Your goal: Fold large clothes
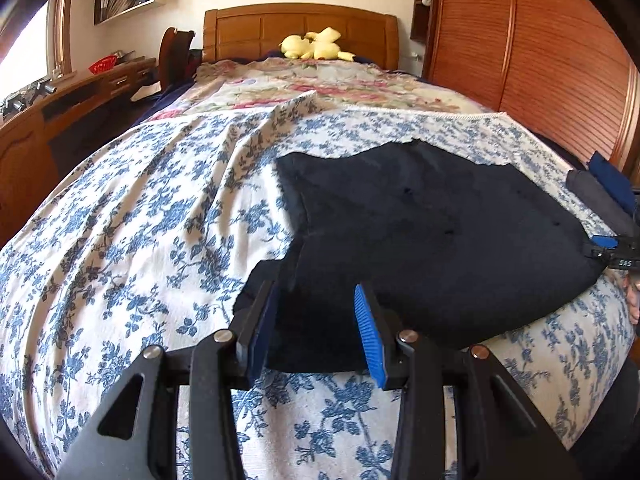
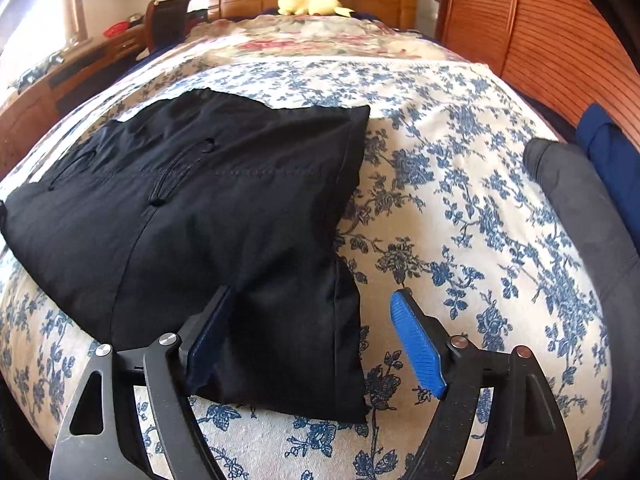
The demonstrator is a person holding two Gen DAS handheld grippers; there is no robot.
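Observation:
A black garment lies folded on the blue-flowered bedspread. Its near left corner sits bunched between the blue pads of my left gripper, which is shut on it. In the right wrist view the same black garment spreads to the left, with a seam and a pocket showing. My right gripper stands open over its near right corner: the cloth rests against the left finger, while the right pad is clear of it over the bedspread. The right gripper's tip also shows at the garment's right end.
A grey folded garment and a blue one lie at the bed's right edge, next to a wooden wardrobe. A yellow plush toy sits by the headboard, beyond a pink-flowered blanket. A wooden desk runs along the left.

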